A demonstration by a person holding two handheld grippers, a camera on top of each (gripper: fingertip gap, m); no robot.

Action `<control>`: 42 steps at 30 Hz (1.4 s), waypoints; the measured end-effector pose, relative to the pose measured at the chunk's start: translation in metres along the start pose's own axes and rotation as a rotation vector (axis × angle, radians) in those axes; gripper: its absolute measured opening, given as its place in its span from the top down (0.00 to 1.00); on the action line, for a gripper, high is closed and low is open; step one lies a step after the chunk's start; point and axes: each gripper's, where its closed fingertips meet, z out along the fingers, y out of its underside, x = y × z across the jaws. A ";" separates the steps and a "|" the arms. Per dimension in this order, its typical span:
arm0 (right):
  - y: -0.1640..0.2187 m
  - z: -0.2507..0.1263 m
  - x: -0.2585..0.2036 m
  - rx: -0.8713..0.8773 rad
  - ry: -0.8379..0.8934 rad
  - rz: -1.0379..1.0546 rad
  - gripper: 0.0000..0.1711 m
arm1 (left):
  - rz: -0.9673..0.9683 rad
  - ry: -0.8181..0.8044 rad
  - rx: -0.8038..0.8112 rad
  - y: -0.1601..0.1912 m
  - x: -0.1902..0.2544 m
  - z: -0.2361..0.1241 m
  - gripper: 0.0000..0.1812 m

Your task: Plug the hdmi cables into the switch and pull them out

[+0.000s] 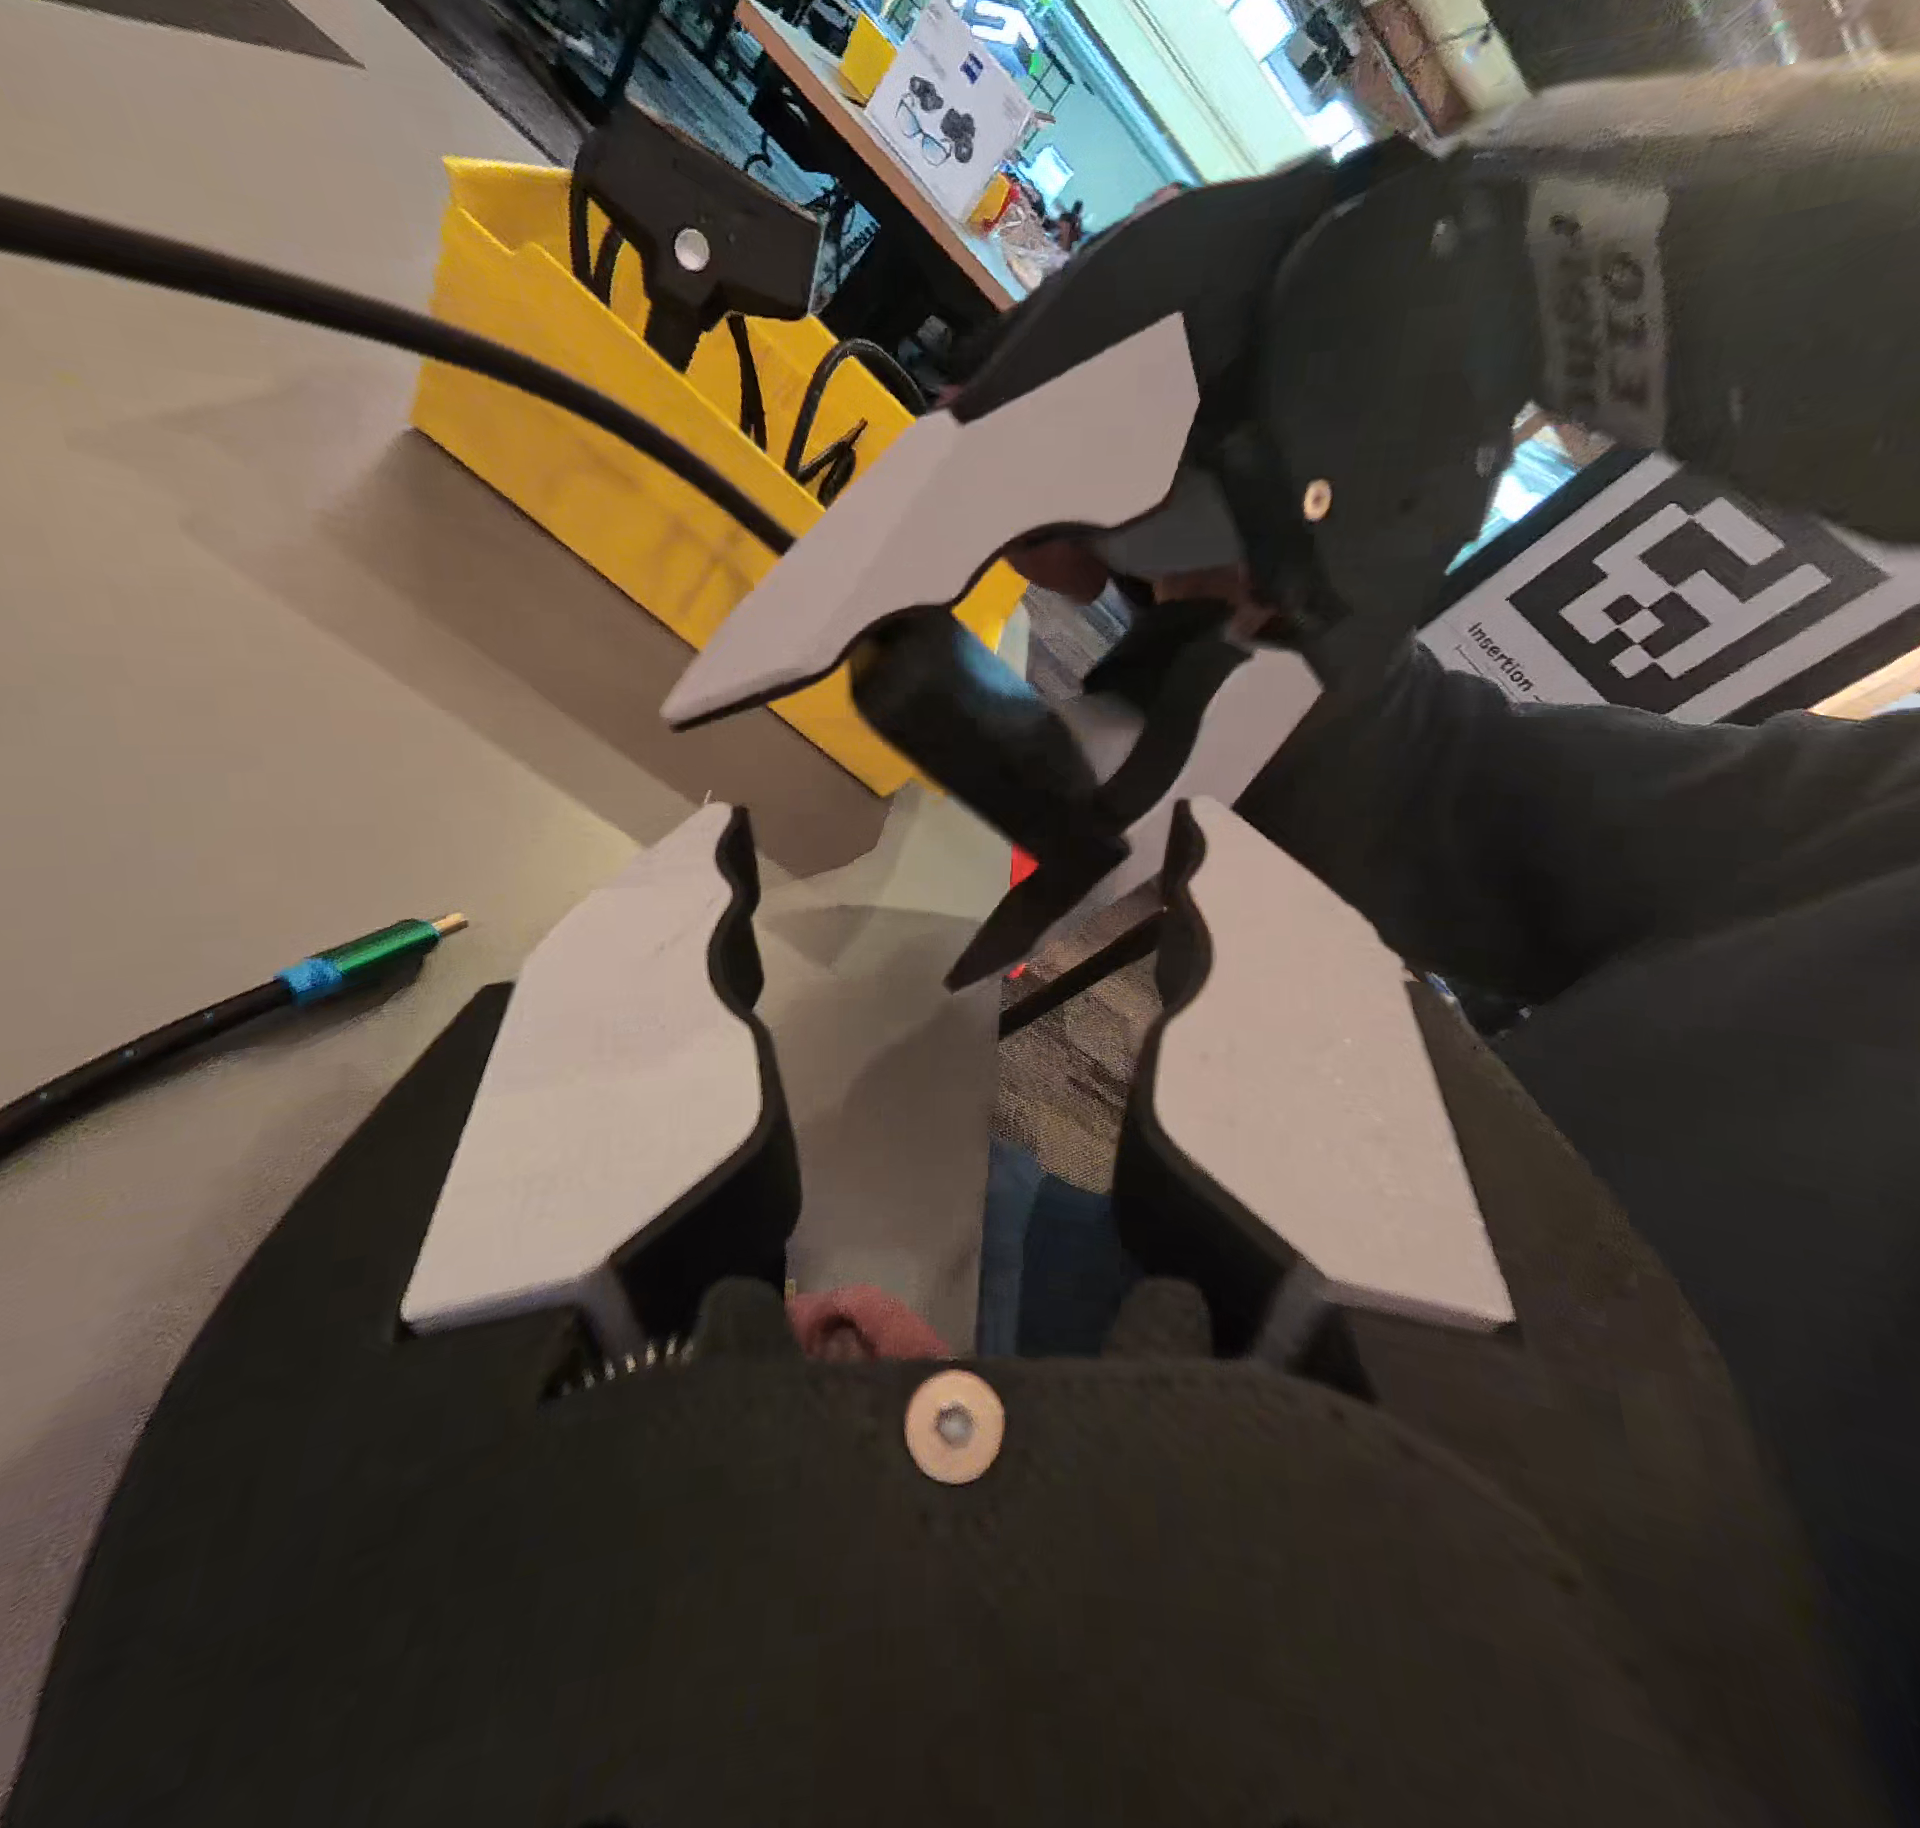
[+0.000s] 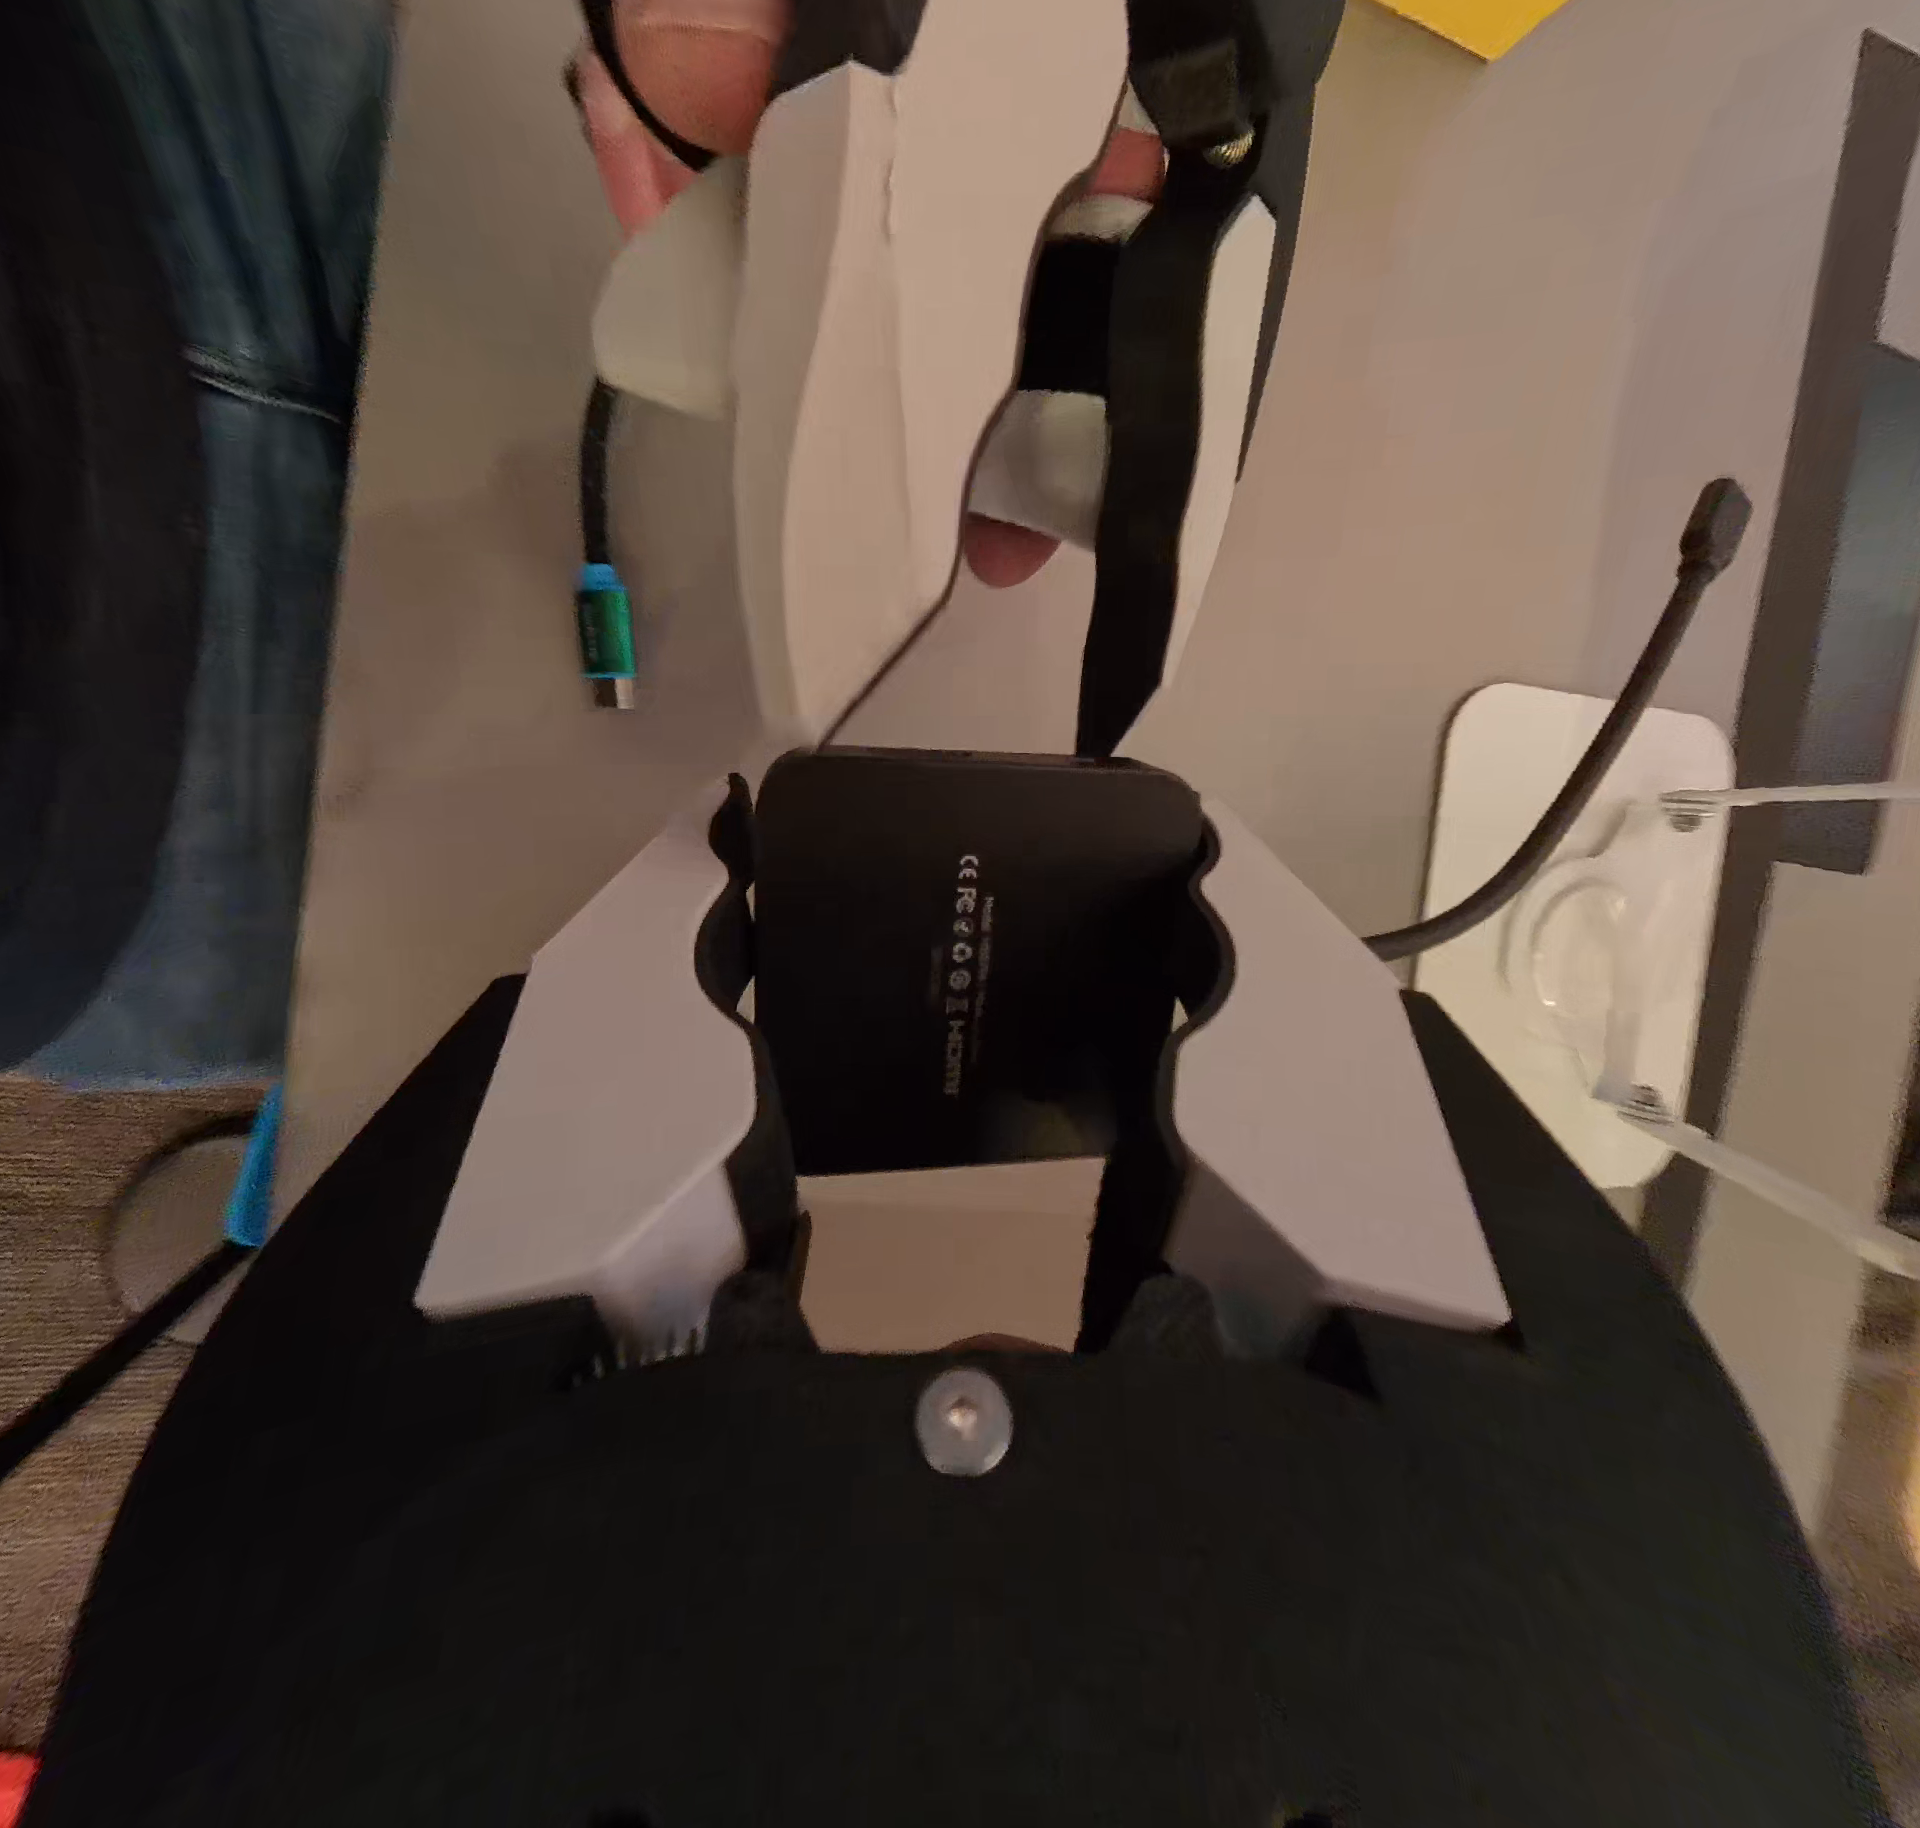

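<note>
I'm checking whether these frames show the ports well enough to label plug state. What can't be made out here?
- Right wrist view: the switch's port edge faces away and the left gripper's fingers cover it, so no port shows.
- Left wrist view: the switch is half hidden by a right gripper finger.
- Right wrist view: the green connector's tip is blurred.
- Left wrist view: the yellow bin's black cables are tangled and small.

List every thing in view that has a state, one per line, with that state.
left gripper: open, empty.
right gripper: shut on the switch.
switch: held off the table, no plug visibly inserted.
green-ended cable: unplugged, lying on the table.
black cable: unplugged, plug raised.
</note>
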 end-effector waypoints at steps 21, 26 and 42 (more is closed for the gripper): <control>-0.026 0.039 0.035 0.100 0.078 0.191 0.62 | 0.150 -0.395 0.048 -0.011 -0.034 -0.096 0.93; -0.029 0.064 0.050 0.160 0.065 0.273 0.64 | 0.079 -0.462 0.090 0.001 -0.064 -0.124 0.93; 0.037 0.099 0.042 -0.056 0.022 0.347 0.77 | 0.045 -0.532 0.388 -0.035 -0.079 -0.171 0.93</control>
